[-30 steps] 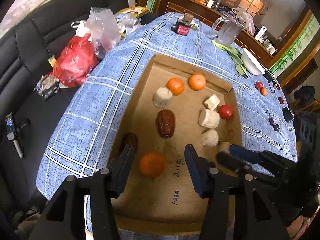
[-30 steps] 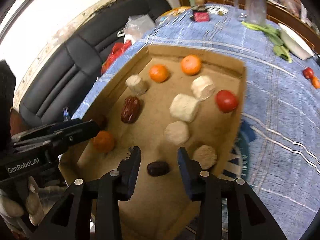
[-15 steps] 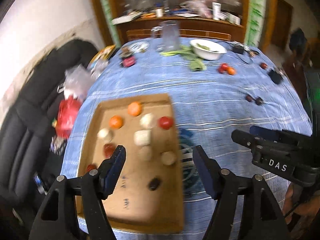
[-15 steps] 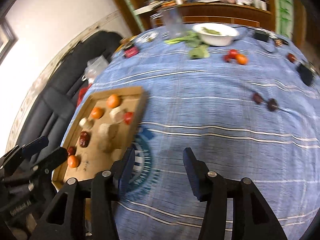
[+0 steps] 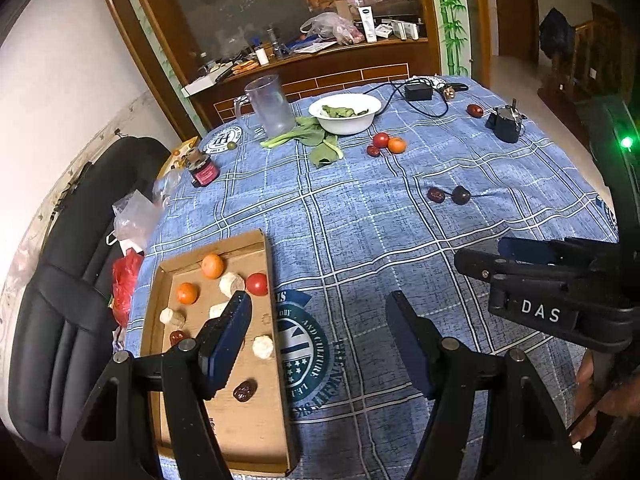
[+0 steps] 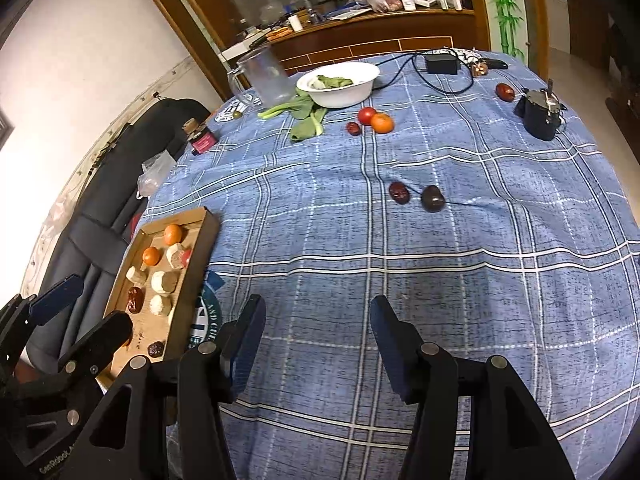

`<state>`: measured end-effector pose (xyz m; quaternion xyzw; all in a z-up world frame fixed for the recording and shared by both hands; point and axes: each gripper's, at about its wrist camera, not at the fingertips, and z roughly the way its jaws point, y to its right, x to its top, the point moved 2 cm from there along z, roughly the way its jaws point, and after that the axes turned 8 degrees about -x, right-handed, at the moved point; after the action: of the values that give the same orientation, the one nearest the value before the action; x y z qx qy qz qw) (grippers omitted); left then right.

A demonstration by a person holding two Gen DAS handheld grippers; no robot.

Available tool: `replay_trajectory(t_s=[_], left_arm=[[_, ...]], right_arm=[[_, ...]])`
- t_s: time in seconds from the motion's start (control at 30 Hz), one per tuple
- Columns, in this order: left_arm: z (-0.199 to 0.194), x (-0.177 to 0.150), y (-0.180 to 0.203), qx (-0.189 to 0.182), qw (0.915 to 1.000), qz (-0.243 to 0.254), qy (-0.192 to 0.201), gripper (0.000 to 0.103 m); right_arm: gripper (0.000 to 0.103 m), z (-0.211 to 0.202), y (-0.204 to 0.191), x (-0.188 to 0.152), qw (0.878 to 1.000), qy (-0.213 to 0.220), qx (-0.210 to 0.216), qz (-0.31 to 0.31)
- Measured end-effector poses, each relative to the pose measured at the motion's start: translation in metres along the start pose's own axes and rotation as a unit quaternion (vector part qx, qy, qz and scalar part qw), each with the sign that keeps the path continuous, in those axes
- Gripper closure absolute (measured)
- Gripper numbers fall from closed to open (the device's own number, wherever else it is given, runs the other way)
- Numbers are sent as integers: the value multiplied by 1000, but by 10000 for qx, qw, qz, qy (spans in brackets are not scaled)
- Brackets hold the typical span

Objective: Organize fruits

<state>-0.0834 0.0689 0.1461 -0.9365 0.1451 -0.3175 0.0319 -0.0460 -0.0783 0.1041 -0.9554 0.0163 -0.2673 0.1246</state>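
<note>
Both the left gripper (image 5: 320, 312) and right gripper (image 6: 316, 316) hung open and empty above the desk (image 6: 400, 240); the cardboard tray (image 5: 272, 280) held fruits.

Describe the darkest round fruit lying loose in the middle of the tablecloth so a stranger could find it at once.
Start at the white bowl at the far side of the blue plaid tablecloth, then come toward the camera past the tomato and orange cluster. Two dark fruits lie side by side in the open middle. It is the right one, the near-black plum, rounder and darker than the wrinkled red date beside it.
</note>
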Motion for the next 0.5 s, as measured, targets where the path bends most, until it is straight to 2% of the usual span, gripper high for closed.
replay_trajectory(t_s=[0.5], left_arm=[[11, -6, -13, 121, 9996, -191, -194, 34]], right_arm=[[41, 12, -11, -2, 9997, -160, 68, -162]])
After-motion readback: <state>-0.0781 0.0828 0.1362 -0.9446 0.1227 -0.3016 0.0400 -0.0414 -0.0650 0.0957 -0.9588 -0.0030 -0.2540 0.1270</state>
